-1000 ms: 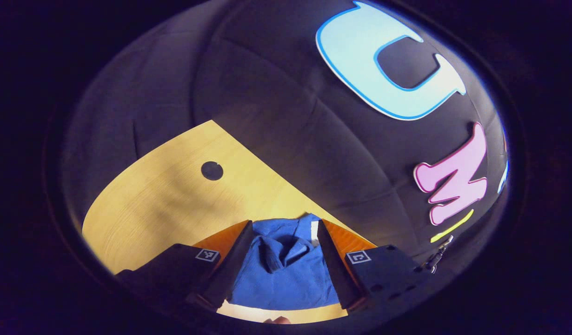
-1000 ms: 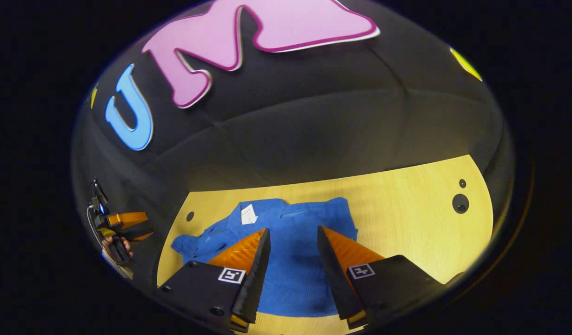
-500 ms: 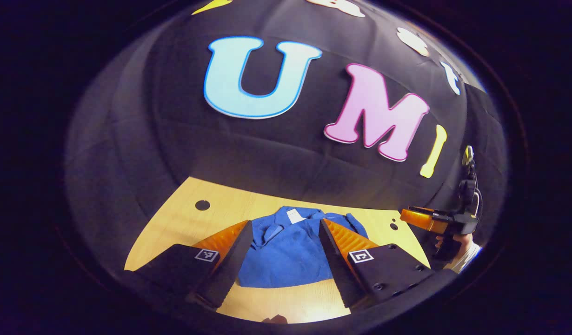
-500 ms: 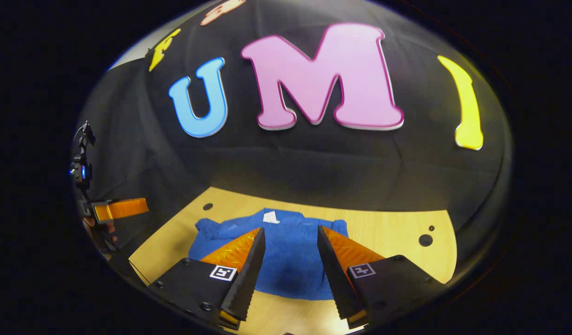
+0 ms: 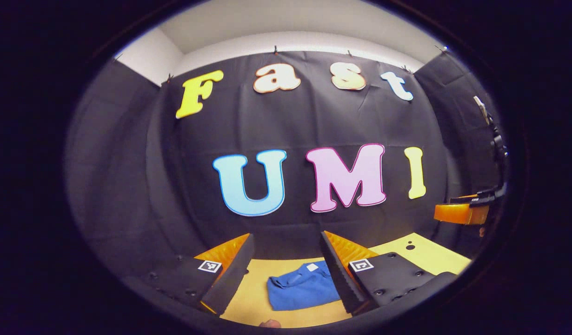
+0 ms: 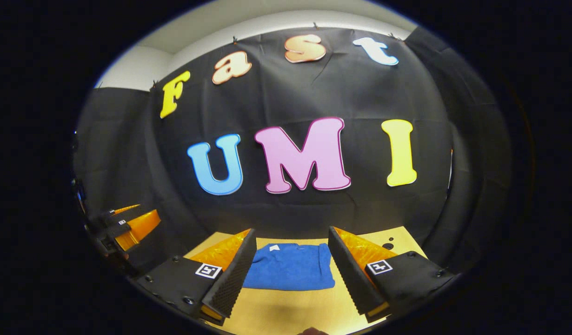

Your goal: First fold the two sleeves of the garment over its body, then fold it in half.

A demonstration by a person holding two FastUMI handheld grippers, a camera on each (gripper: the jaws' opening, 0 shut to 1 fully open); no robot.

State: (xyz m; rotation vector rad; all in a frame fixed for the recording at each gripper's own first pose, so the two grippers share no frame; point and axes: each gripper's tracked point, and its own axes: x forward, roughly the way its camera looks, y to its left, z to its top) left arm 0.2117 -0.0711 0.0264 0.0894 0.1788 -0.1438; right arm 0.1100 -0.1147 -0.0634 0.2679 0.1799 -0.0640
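- Fingers of your left gripper (image 5: 286,260) stand wide apart and hold nothing; your right gripper (image 6: 288,260) is spread just as wide, also empty.
- Your blue garment (image 6: 290,272) lies folded into a flat, compact rectangle on the wooden table (image 6: 286,311), seen between both finger pairs but well below them.
- Its long axis runs from 9 to 3 o'clock in the right gripper view, with the white tag (image 6: 275,248) at its far edge, toward 11 o'clock.
- In the left gripper view the garment looks more rumpled, and your right gripper sits at 3 o'clock.
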